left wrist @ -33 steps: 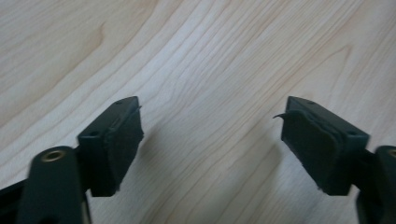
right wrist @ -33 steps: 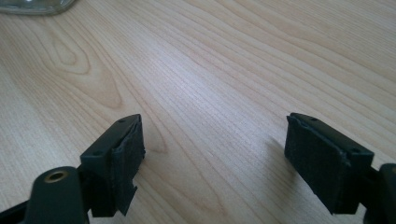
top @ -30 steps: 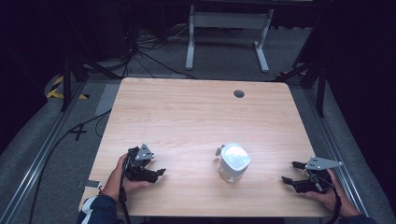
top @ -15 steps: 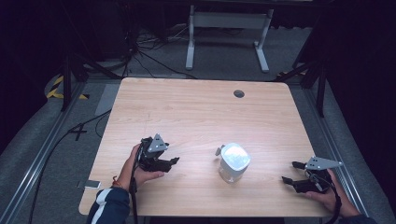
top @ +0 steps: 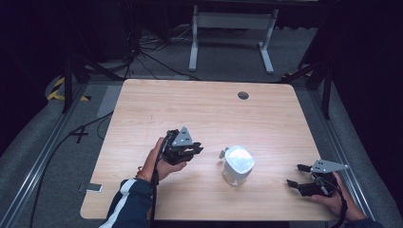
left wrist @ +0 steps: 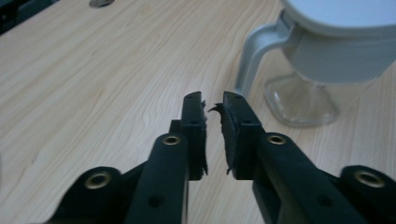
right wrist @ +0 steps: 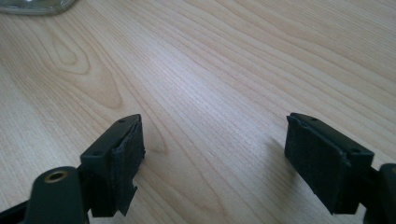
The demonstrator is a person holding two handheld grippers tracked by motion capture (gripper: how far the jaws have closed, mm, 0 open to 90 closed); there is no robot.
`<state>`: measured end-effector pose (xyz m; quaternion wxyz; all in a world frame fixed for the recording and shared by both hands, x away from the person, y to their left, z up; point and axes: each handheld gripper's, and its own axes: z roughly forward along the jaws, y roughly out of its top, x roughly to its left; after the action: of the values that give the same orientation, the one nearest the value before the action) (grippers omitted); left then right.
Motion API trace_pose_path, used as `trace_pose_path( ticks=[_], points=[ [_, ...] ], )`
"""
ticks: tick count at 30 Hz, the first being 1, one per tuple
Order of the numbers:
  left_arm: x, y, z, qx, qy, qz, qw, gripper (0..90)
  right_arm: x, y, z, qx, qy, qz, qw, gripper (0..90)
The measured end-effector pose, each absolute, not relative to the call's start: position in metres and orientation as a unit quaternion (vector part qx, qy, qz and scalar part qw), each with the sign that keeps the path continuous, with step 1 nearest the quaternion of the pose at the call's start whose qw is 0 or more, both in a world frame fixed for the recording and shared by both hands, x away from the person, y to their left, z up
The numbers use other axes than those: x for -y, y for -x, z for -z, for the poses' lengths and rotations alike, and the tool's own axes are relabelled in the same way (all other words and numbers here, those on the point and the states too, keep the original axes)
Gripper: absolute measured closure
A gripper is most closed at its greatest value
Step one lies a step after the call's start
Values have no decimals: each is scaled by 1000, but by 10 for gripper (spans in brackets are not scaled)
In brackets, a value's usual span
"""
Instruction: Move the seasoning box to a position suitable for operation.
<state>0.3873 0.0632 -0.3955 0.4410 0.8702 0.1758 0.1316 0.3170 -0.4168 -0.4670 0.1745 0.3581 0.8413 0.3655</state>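
Note:
A clear jug with a white lid (top: 238, 164) stands upright on the wooden table (top: 190, 104), right of centre near the front. My left gripper (top: 197, 151) hovers just left of it, pointing at its grey handle (left wrist: 252, 56). Its jaws have just been closing and stand almost together, with only a slit and nothing between them (left wrist: 214, 105). My right gripper (top: 295, 175) rests low at the table's front right, jaws wide open over bare wood (right wrist: 215, 140). The jug's glass base (right wrist: 37, 5) shows at that view's top left corner.
A round cable hole (top: 243, 95) sits in the table's far side. Beyond the table stands a white metal frame (top: 233, 23) on a floor with cables. A small flat device (top: 90, 187) lies on the floor by the front left corner.
My left gripper has moved right and up toward the jug, and its jaws have come together. The right gripper and the jug have stayed put.

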Motion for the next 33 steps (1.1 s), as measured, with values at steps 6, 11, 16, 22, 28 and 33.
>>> trace_pose_path(
  ticks=[6, 11, 16, 22, 28, 33],
  points=[
    [-44, -388, 386, -156, -864, -123, 463, 877, 417, -317, 467, -841, -358, -366, 174, 199],
    [-30, -388, 379, -140, -857, -118, 481, 894, 417, -317, 467, -841, -358, -366, 174, 199],
    [-17, -390, 373, -126, -851, -106, 499, 895, 417, -317, 467, -841, -358, -365, 174, 199],
    [-6, -390, 372, -113, -850, -99, 505, 896, 417, -317, 467, -841, -358, -365, 174, 199],
    [3, -392, 375, -113, -854, -92, 499, 896, 416, -317, 467, -841, -360, -365, 175, 199],
    [5, -393, 376, -109, -855, -94, 498, 896, 416, -317, 467, -841, -360, -365, 175, 199]
  ],
)
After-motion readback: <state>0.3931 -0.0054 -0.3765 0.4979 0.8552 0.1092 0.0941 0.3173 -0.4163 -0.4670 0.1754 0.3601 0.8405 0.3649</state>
